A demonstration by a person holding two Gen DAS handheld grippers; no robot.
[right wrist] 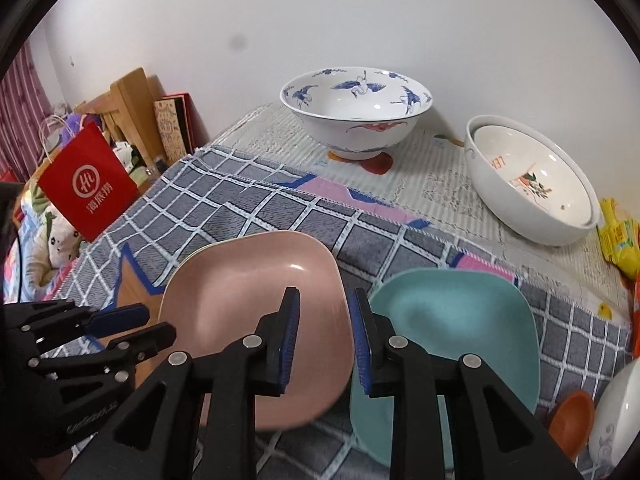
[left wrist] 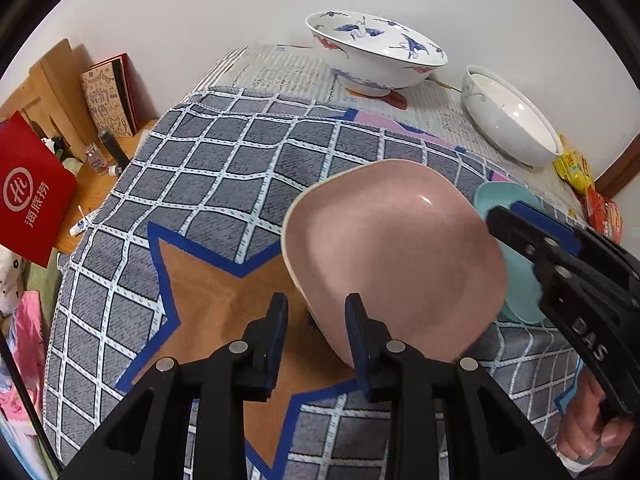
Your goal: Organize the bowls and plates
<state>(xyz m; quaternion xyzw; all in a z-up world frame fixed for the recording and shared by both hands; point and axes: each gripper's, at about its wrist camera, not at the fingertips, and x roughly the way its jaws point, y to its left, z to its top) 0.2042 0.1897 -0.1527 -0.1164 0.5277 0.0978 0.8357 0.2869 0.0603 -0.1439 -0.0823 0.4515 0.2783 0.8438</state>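
A pink squarish plate [left wrist: 396, 252] [right wrist: 256, 320] lies on the checked cloth, tilted, its right side resting over the edge of a teal plate [right wrist: 456, 344] [left wrist: 516, 264]. My left gripper [left wrist: 316, 320] is open; its right finger reaches over the pink plate's near edge, its left finger stands off the plate. It shows from the side in the right wrist view [right wrist: 144, 326]. My right gripper [right wrist: 324, 320] is open, straddling the pink plate's right rim, above where the two plates meet. It shows in the left wrist view [left wrist: 504, 214].
A blue-crane bowl [right wrist: 356, 112] [left wrist: 376, 56] stands at the back. White nested bowls [right wrist: 532, 180] [left wrist: 512, 116] lean at back right. An orange bowl [right wrist: 570, 420] and white bowl [right wrist: 616, 412] sit near right. Snack packets [right wrist: 620, 240] line the right edge. A red bag [right wrist: 86, 182] stands left.
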